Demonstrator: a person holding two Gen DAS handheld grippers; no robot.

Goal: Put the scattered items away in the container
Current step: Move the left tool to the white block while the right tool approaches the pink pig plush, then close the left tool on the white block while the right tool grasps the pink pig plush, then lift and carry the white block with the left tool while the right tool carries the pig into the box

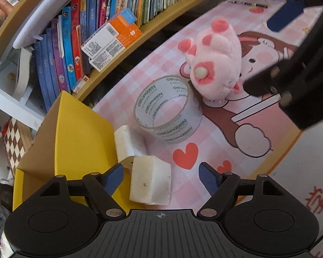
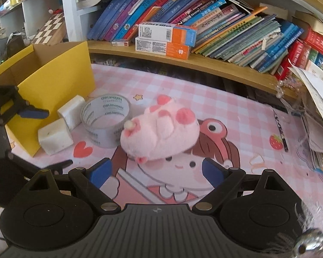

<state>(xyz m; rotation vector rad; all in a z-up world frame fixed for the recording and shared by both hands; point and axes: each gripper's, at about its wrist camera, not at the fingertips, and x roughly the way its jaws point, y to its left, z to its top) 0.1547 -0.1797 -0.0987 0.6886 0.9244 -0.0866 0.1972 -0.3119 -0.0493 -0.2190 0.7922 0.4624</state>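
Left wrist view: our left gripper [image 1: 161,175] stands wide open, holding nothing, its jaws either side of the nearer off-white foam block [image 1: 150,180], which rests against the yellow cardboard box [image 1: 79,133] at nine o'clock. We judge this block the step in hand — close squarely on its flat faces, then lift clear of the box wall. The clear tape roll [image 1: 166,109] at twelve o'clock reads "deli".

Right wrist view: our right gripper [image 2: 156,168] is wide open and empty, the pink plush toy [image 2: 159,132] at twelve o'clock. Shelf cartons — print illegible.
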